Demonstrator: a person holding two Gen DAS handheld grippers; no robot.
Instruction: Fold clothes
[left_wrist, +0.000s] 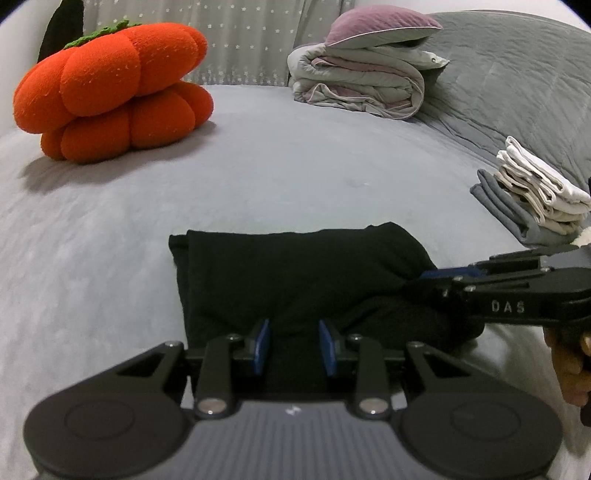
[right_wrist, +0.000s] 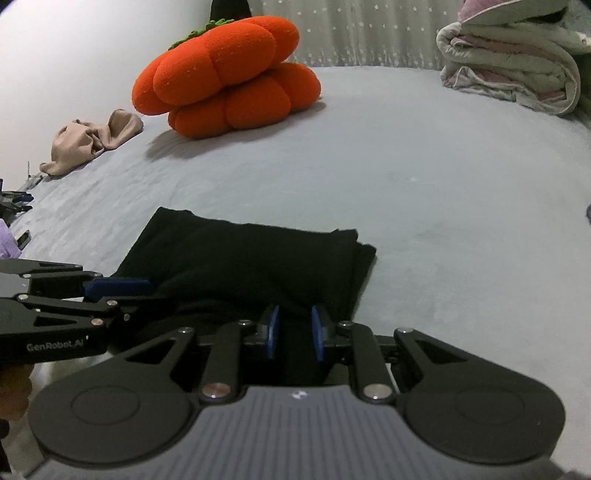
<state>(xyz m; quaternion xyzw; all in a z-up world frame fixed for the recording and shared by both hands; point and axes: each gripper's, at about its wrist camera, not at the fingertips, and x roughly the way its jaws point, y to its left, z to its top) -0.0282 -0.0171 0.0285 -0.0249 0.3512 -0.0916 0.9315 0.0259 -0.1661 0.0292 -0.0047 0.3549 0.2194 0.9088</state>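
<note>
Both my claws sit at the near edge of the black garment (left_wrist: 295, 280) on the bed (left_wrist: 258, 177) — left gripper (left_wrist: 295, 341) and right gripper (right_wrist: 294, 332) each narrowly parted with dark cloth bunched between. Mid-fold, I judge — next, carry this edge toward the far hem, evenly.

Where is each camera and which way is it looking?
Left wrist: sits on the left gripper, looking forward and down over the black cloth on the bed; the right gripper and a hand show at its right.
Right wrist: sits on the right gripper, looking the same way; the left gripper shows at its left, and a beige cloth farther off.
Both see the black cloth, the orange pumpkin cushion and the folded quilt.
</note>
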